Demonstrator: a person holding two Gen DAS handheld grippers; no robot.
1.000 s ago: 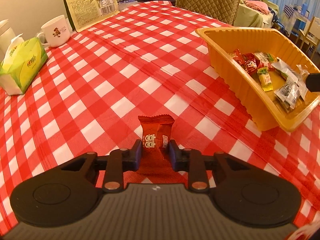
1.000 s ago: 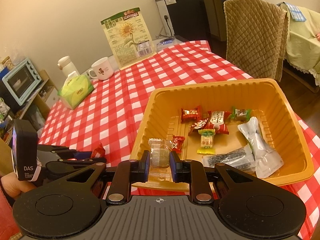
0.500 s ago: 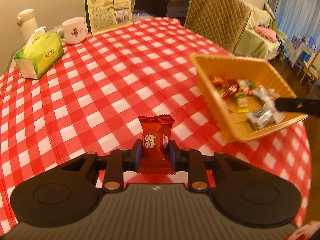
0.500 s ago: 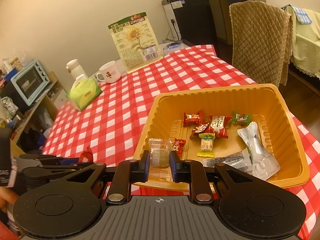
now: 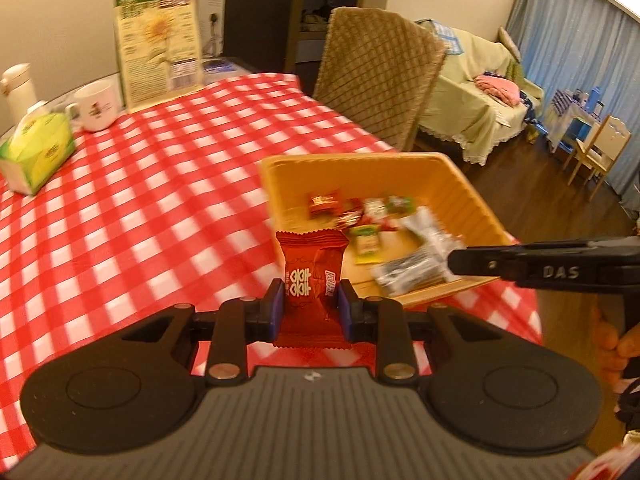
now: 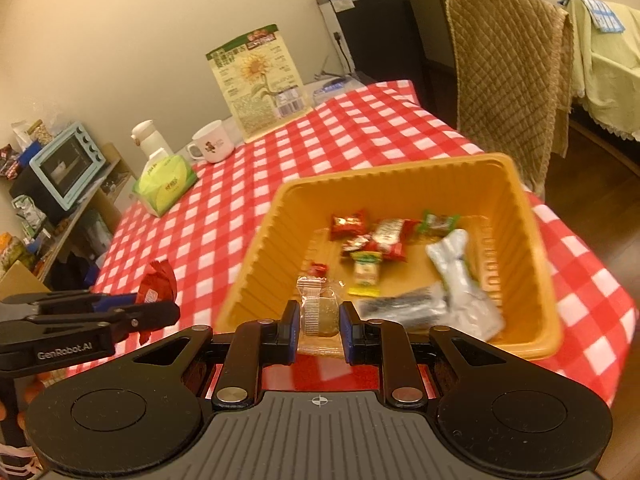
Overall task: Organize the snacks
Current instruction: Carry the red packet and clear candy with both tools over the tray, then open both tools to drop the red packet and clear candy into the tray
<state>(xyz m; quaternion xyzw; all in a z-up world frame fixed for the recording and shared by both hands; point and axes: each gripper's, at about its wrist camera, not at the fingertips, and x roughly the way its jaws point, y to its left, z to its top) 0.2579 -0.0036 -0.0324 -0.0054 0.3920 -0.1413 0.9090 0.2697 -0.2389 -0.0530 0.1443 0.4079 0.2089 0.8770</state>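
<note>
My left gripper [image 5: 311, 307] is shut on a red candy packet [image 5: 311, 276] and holds it in the air just left of the orange tray [image 5: 340, 162]. The same red packet [image 6: 156, 284] shows in the right wrist view, pinched by the left gripper [image 6: 160, 312] at the lower left. My right gripper [image 6: 319, 322] is shut on a clear wrapped snack [image 6: 318, 308] over the near rim of the orange tray [image 6: 400, 176]. In the tray lie several wrapped snacks, among them a silver packet [image 6: 460, 276] and a dark bar [image 6: 404, 306].
On the red checked tablecloth [image 5: 140, 200] stand a green tissue box [image 5: 36, 152], a white mug [image 5: 96, 106] and a sunflower seed bag [image 5: 160, 44]. A quilted chair [image 5: 376, 76] sits beyond the table. A hand [image 5: 616, 344] holds the right gripper body [image 5: 540, 266].
My left gripper has risen and swung right with the red packet, bringing the tray nearer in its view. My right gripper has drifted slightly over the tray's near rim, still holding the clear snack.
</note>
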